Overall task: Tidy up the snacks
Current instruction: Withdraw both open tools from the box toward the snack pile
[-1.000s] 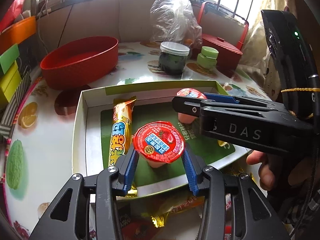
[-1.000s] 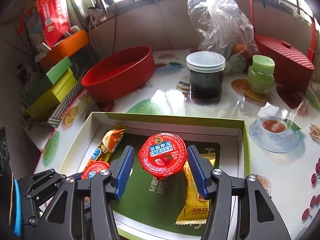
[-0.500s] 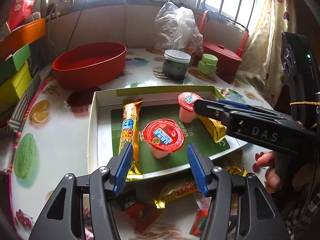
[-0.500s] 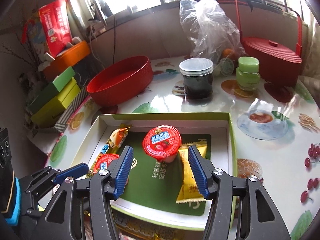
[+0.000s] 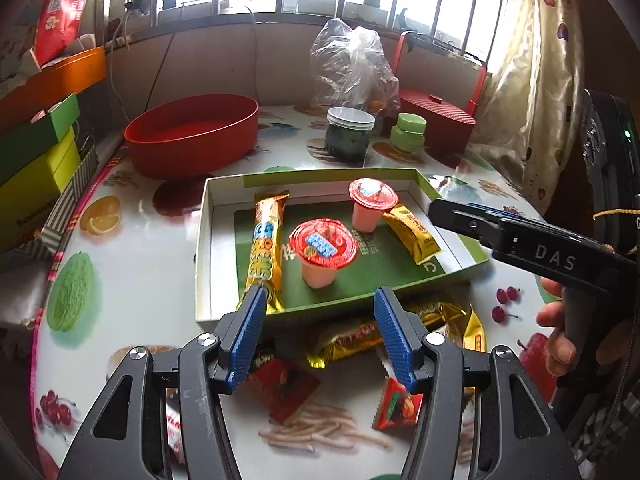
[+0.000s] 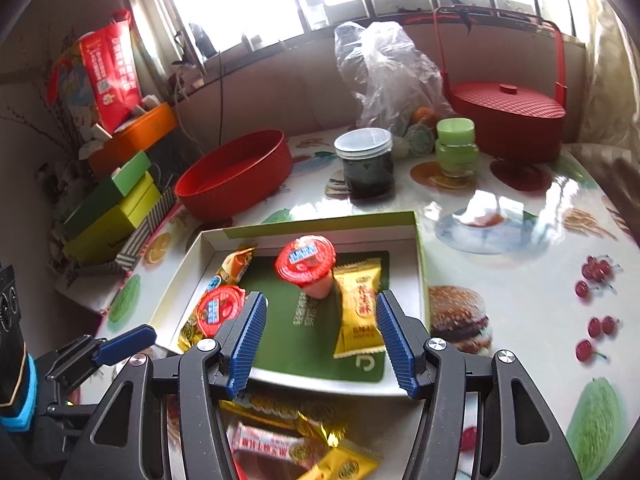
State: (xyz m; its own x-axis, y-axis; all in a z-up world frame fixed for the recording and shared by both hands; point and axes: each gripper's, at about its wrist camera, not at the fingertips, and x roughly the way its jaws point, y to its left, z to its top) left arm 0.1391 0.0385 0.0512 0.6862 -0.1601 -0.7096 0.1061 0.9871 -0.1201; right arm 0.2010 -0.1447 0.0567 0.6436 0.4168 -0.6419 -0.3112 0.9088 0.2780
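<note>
Pulled back from the shallow white-and-green cardboard tray [image 5: 208,240] since a second ago: both tongs, then flanking a cup each, now short of its near rim. Left tongs [image 5: 320,336] spread wide, nothing between the blue pads, hanging over loose wrapped snacks [image 5: 360,340] on the fruit-print counter [image 5: 132,264]. Right tongs [image 6: 322,338] likewise spread and bare, over the tray's near edge, with gold and red wrappers [image 6: 280,440] below.

Inside tray, seen from left tongs:
- red-foil-lidded pink jelly cup [image 5: 322,250], upright, just ahead, released.
- second red-lidded pink cup [image 5: 372,206], upright, farther ahead and right.
- long orange-yellow wrapped bar [image 5: 266,248], ahead left, lengthwise.
- small yellow pillow-pack sweet [image 5: 414,232], touching second cup's right side.

Beyond tray: red oval plastic tub [image 5: 192,140] far left; dark jar with clear lid [image 5: 350,134], green jar [image 5: 410,134], crumpled clear plastic bag [image 5: 352,64], red lidded basket [image 5: 436,120] far ahead. Fingers [image 5: 560,336] visible on right tool's handle.
</note>
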